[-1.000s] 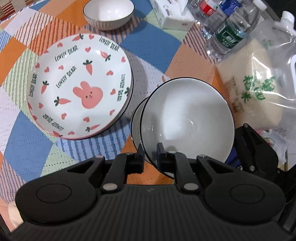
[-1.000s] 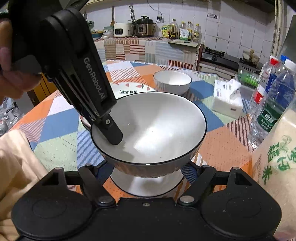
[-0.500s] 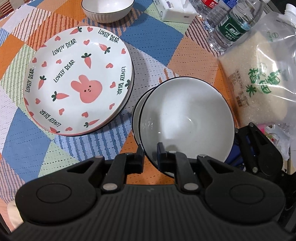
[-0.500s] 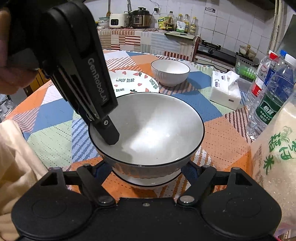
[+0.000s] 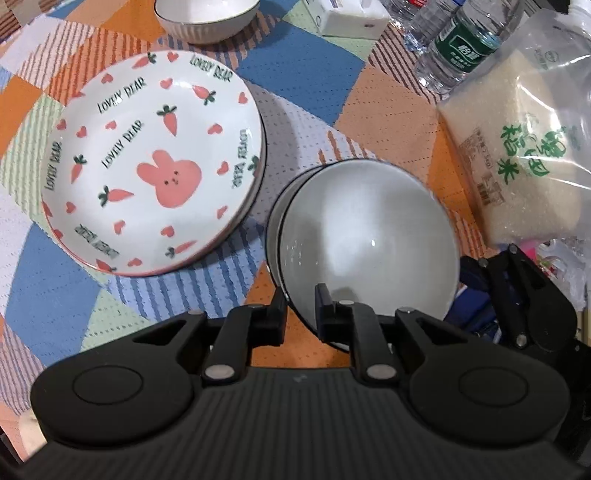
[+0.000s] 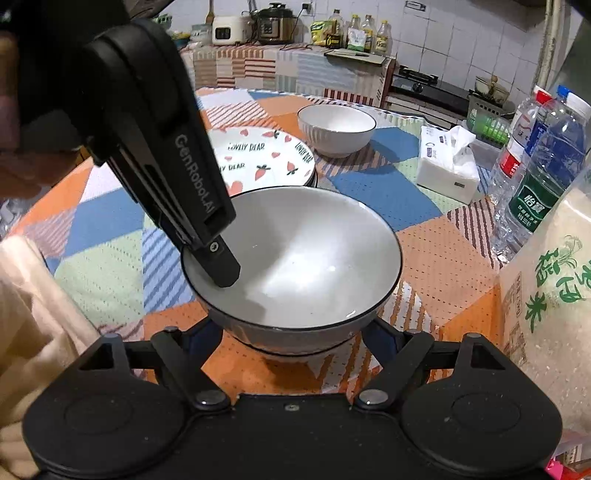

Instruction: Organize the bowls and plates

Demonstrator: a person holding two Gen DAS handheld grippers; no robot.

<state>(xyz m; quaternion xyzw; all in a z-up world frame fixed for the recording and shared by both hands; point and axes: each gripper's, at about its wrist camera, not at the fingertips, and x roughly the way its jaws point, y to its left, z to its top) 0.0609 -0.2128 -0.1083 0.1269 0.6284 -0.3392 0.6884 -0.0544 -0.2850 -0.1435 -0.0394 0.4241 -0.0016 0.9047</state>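
My left gripper [image 5: 300, 307] is shut on the near rim of a white black-rimmed bowl [image 5: 369, 236], which sits in a second like bowl [image 5: 275, 221] on the table. In the right wrist view the held bowl [image 6: 303, 258] is low over the lower bowl [image 6: 295, 350], with the left gripper's finger [image 6: 221, 266] inside its left rim. My right gripper [image 6: 291, 332] is open, its fingers on either side of the bowls. A rabbit-and-carrot plate [image 5: 155, 162] lies to the left. A third white bowl [image 5: 207, 18] stands beyond it.
A tissue pack [image 6: 447, 166], water bottles [image 6: 539, 177] and a bag of rice [image 5: 517, 147] crowd the right side. A patchwork cloth [image 5: 306, 85] covers the table. Kitchen counter with appliances [image 6: 273, 22] is behind.
The held bowl has come down into the lower bowl. My left gripper stays shut on its rim; the right gripper stays open around the bowls.
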